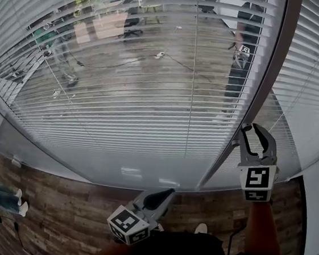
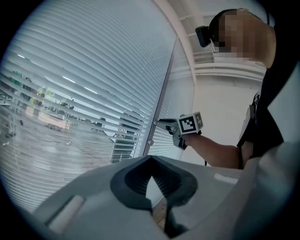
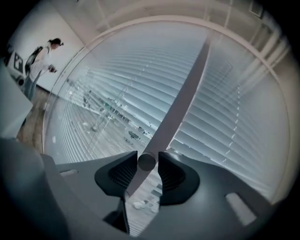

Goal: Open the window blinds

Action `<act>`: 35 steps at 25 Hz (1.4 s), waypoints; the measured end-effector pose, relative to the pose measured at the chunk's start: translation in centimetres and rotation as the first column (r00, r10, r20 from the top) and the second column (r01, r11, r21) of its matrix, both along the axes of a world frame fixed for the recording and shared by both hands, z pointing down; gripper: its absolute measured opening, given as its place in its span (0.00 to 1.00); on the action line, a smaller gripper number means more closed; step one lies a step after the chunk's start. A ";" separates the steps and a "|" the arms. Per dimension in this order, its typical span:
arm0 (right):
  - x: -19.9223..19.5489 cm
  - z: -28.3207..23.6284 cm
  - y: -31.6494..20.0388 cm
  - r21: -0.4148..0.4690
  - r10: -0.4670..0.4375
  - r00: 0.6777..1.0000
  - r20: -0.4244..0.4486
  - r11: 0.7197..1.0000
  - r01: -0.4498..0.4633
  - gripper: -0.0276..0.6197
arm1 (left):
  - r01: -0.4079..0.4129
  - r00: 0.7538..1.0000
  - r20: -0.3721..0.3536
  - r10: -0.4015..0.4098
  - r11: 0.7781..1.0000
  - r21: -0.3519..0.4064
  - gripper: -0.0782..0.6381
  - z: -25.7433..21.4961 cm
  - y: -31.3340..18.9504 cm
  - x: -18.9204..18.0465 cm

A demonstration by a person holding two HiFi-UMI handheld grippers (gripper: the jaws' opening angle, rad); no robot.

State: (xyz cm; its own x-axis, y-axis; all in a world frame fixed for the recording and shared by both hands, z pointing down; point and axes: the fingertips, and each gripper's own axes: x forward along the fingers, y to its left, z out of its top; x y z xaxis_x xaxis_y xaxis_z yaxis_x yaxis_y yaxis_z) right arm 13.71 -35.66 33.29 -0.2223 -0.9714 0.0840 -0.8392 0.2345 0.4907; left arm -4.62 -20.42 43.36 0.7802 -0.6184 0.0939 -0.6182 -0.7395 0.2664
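**Head view.**
- Blinds [image 1: 152,94]: down over the glass, with the slats turned enough that a room shows through.
- Post [image 1: 278,52]: runs between this blind and a second one at right.
- Right gripper [image 1: 254,129]: raised, with its tips at the post.
- Left gripper [image 1: 166,194]: low, above the wood floor [image 1: 53,209] and well apart from the blinds.

**Left gripper view.**
- Left gripper [image 2: 151,158]: jaws closed tip to tip, with nothing between them.
- Right gripper [image 2: 161,123]: seen beyond on a bare forearm, level, with its nose at the post [image 2: 164,93].

**Right gripper view.**
- Knob [image 3: 146,161]: round, set on the post, and sitting between the two pads.
- Right gripper: jaws apart, with a thin gap beside the knob, so no grip.
- Blinds [image 3: 108,93]: lie on both sides of the post.
- Person [image 3: 42,58]: stands at far left.
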 end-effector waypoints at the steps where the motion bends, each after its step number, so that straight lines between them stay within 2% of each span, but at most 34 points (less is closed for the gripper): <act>1: 0.1 -0.2 0.1 -0.006 -0.016 0.998 0.061 1.000 0.017 0.30 | -0.001 1.000 0.002 0.001 1.000 0.000 0.11 0.0 0.0 0.1; 4: 0.8 -0.1 0.0 -0.025 -0.025 0.983 0.184 0.999 0.030 0.30 | -0.001 1.000 -0.004 0.001 1.000 -0.007 0.11 -0.2 0.0 0.2; 6: 1.2 0.0 0.1 -0.043 -0.022 0.960 0.280 0.998 0.035 0.30 | -0.004 1.000 -0.014 0.004 1.000 -0.012 0.11 -0.2 0.2 0.3; 8: 1.4 0.2 0.1 -0.072 -0.020 0.916 0.401 0.996 0.053 0.30 | -0.007 1.000 -0.015 0.007 1.000 -0.008 0.11 -0.1 0.2 0.4; 10: 1.5 0.7 -0.1 -0.105 -0.020 0.857 0.515 0.991 0.086 0.32 | -0.005 1.000 -0.008 0.005 1.000 -0.008 0.11 -0.3 0.2 0.4; 12: 1.3 1.1 -0.3 -0.127 -0.020 0.816 0.578 0.985 0.114 0.32 | -0.001 1.000 -0.013 0.001 1.000 -0.003 0.11 -0.4 0.0 0.3; 13: 1.2 1.1 -0.4 -0.132 -0.020 0.809 0.588 0.984 0.120 0.32 | -0.002 1.000 -0.013 0.001 1.000 -0.002 0.11 -0.3 0.1 0.3; 25: 1.3 1.1 -0.6 -0.142 -0.005 0.829 0.560 0.985 0.101 0.27 | 0.007 1.000 0.002 -0.007 1.000 -0.010 0.11 -0.4 0.3 -0.2; 35: 1.1 0.8 -0.6 -0.132 -0.003 0.922 0.387 0.990 0.059 0.27 | -0.002 1.000 0.000 0.002 1.000 -0.004 0.11 -0.7 0.3 -0.1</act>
State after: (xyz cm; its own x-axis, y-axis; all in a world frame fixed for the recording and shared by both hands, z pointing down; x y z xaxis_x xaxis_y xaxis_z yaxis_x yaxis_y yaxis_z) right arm 14.83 -36.30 34.05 -0.2940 -0.9484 0.1188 -0.9478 0.3054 0.0920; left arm -4.69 -20.09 42.65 0.7813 -0.6166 0.0964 -0.6169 -0.7396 0.2689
